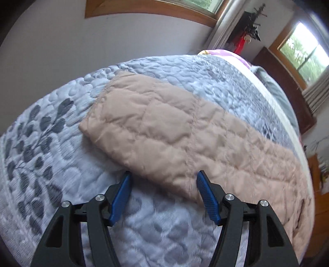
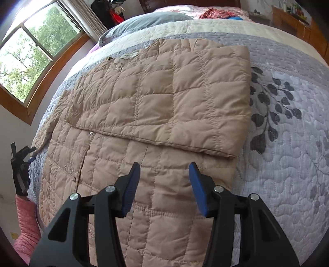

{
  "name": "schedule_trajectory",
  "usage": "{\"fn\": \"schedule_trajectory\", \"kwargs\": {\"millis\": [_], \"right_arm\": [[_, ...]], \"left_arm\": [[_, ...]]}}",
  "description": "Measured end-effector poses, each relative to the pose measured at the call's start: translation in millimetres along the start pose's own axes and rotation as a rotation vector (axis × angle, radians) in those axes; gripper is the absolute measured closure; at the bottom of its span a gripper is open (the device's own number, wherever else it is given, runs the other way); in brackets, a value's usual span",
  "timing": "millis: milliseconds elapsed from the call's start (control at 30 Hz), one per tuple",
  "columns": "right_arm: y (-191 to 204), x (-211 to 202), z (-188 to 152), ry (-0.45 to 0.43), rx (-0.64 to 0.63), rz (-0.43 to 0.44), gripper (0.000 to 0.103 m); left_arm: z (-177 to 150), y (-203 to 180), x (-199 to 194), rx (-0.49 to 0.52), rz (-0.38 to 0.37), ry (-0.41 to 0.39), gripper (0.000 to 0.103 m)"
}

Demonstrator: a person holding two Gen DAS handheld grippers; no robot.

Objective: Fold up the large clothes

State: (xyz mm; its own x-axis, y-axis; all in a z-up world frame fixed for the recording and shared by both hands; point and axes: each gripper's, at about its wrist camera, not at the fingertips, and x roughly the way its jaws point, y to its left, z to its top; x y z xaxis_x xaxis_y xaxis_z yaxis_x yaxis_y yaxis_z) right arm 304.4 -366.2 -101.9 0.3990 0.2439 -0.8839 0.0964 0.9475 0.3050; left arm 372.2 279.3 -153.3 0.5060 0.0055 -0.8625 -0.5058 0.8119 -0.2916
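Note:
A beige quilted jacket (image 2: 144,115) lies flat on the bed, one side folded over its body. In the left wrist view the jacket (image 1: 174,135) stretches from the middle to the right edge. My left gripper (image 1: 163,176) is open and empty, low over the jacket's near edge. My right gripper (image 2: 164,170) is open and empty just above the jacket's lower part. The left gripper (image 2: 22,162) also shows in the right wrist view at the bed's left edge, held by a hand in a pink sleeve.
The bed has a grey-and-white quilted cover (image 2: 287,143) with a dark leaf pattern. A grey pillow (image 2: 148,20) and red clothes (image 2: 216,13) lie at the head. Windows (image 2: 30,53), a wooden dresser (image 2: 292,18) and a wall (image 1: 102,41) surround the bed.

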Motion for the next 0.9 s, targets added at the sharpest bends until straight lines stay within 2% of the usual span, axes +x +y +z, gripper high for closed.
{"fn": "schedule_trajectory", "kwargs": {"millis": [100,167,233,267,333,400,500,633,767,900], "right_arm": [[0.4,8.3,1.1,0.014,0.004,-0.015,0.054],[-1.2,11.7,1.4,0.021,0.008,-0.015,0.054],[-2.1,14.1,1.5,0.026,0.009,-0.016,0.054],[-2.8,15.0,1.6,0.028,0.010,-0.017,0.054],[-3.9,17.8,1.7,0.033,0.011,-0.016,0.054],[-4.5,21.5,2.1,0.037,0.012,-0.017,0.054],[-5.1,23.7,2.6,0.035,0.017,-0.015,0.054],[-3.6,17.5,2.2,0.024,0.019,-0.019,0.054],[0.5,5.4,-1.7,0.002,0.014,-0.014,0.054],[3.2,-7.1,-6.3,-0.024,0.007,-0.010,0.054]], "left_arm": [[10.7,6.2,4.7,-0.027,-0.017,-0.016,0.039],[14.9,9.0,6.1,-0.054,-0.011,-0.032,0.046],[19.3,9.5,6.0,-0.065,0.004,-0.050,0.062],[20.7,11.4,4.9,-0.070,0.009,-0.053,0.067],[22.4,12.3,4.4,-0.081,0.001,-0.064,0.085],[25.0,11.9,5.0,-0.079,-0.015,-0.068,0.095],[24.2,8.0,0.3,-0.077,-0.014,-0.092,0.098],[16.6,-18.4,-29.9,-0.005,-0.040,-0.198,0.098],[-5.9,-72.5,-70.8,0.152,-0.084,-0.291,0.098],[-44.9,-143.6,-98.5,0.357,-0.147,-0.326,0.098]]}}
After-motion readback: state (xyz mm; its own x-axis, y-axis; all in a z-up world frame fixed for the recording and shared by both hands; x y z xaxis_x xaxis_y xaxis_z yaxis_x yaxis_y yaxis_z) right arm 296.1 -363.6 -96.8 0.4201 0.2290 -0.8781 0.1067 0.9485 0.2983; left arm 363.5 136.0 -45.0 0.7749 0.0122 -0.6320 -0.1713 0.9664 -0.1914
